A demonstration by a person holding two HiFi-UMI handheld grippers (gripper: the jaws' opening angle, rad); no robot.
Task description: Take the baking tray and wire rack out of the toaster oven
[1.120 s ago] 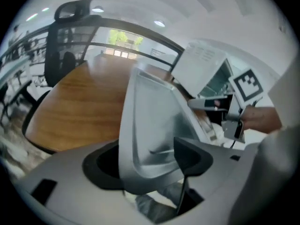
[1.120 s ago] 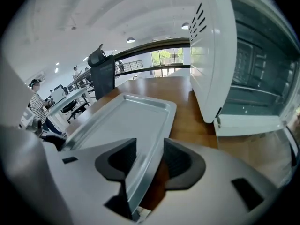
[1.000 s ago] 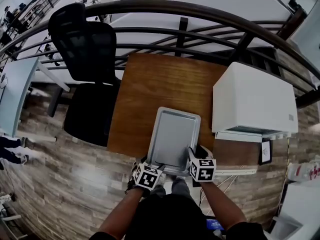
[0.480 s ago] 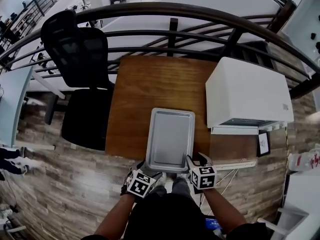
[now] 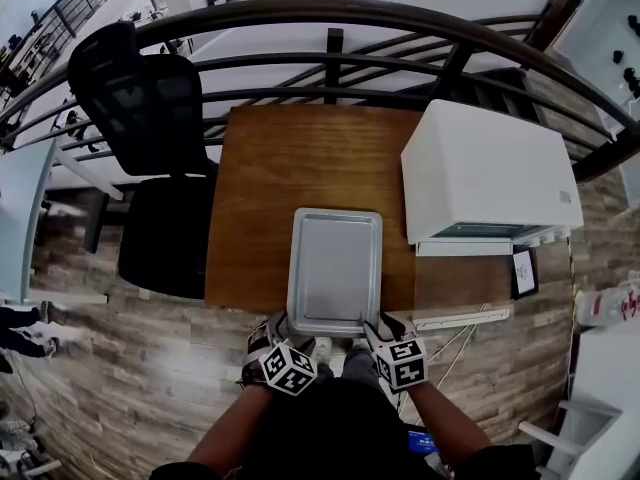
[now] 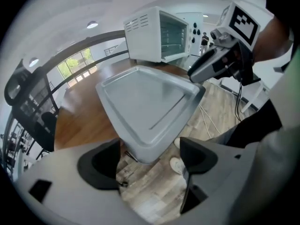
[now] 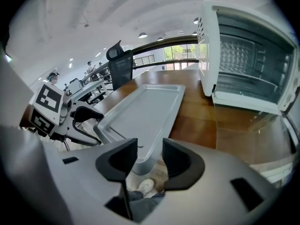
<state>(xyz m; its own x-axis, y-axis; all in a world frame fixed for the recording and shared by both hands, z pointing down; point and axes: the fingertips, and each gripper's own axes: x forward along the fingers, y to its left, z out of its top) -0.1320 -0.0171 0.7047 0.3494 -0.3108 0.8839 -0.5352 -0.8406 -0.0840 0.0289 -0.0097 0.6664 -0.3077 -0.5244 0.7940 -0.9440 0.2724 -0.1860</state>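
Left gripper (image 6: 150,157): jaws wide apart, having just been opening, with the near-left corner of the baking tray (image 5: 334,268) between them, unclamped. Right gripper (image 7: 150,157): jaws narrowly apart at the near-right corner. The tray lies flat, overhanging the table's (image 5: 300,158) near edge. The toaster oven (image 5: 490,178) occupies the right edge, door open.

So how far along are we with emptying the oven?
Done: tray sits on the table. In hand: left tongs, just opened, and right tongs, just closing slightly, straddle its near corners without pressing. To do: the rack, apparently inside the open oven.
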